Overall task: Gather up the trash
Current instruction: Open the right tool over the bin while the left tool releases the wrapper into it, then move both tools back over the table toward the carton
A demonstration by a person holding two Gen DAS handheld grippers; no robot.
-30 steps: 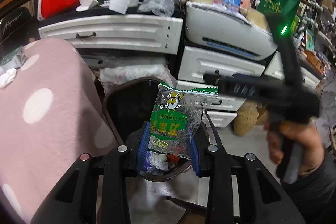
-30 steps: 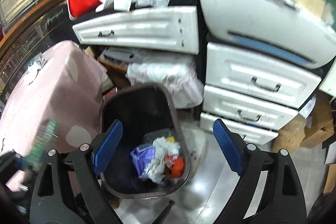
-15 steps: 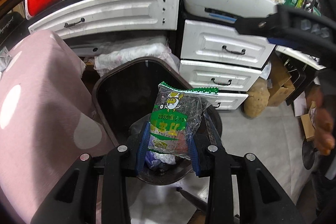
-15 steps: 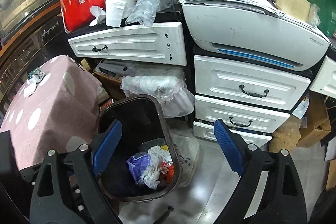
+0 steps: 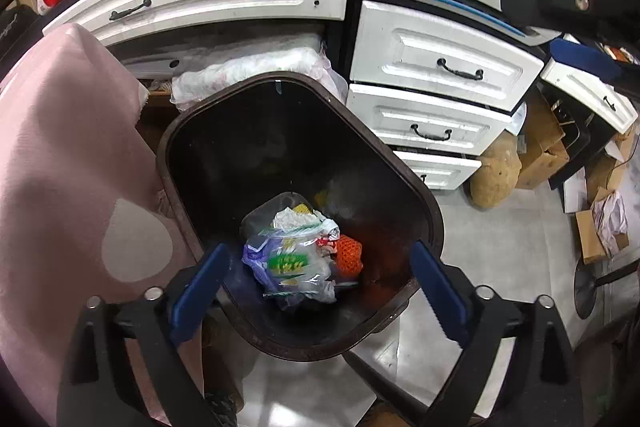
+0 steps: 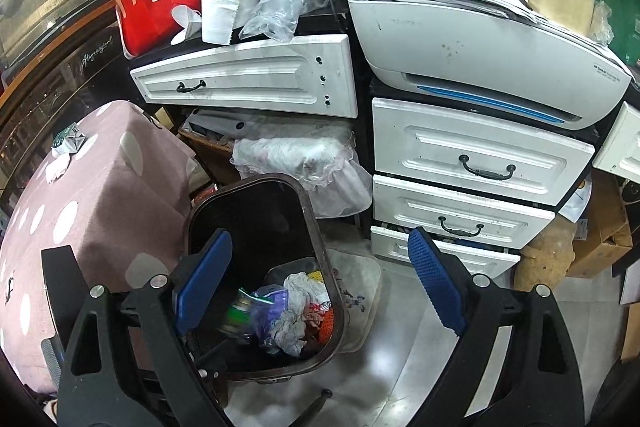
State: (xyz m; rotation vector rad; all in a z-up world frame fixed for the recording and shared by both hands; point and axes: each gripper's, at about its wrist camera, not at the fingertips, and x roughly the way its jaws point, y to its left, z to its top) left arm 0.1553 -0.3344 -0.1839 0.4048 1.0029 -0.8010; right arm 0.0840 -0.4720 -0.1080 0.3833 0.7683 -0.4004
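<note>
The left gripper [image 5: 318, 285] is opening its jaws wide above the dark trash bin [image 5: 192, 155], the green-and-clear snack wrapper [image 5: 294, 263] lying free on the rubbish at the bin's bottom, while the right gripper [image 6: 320, 281] is hanging wide and empty.

At my twelve o'clock stand white panelled drawers [image 6: 476, 163] with dark handles, a grey printer [image 6: 480, 67] on top; glossy grey floor [image 6: 400, 359] below, pink polka-dot cloth [image 6: 92, 203] at nine.
</note>
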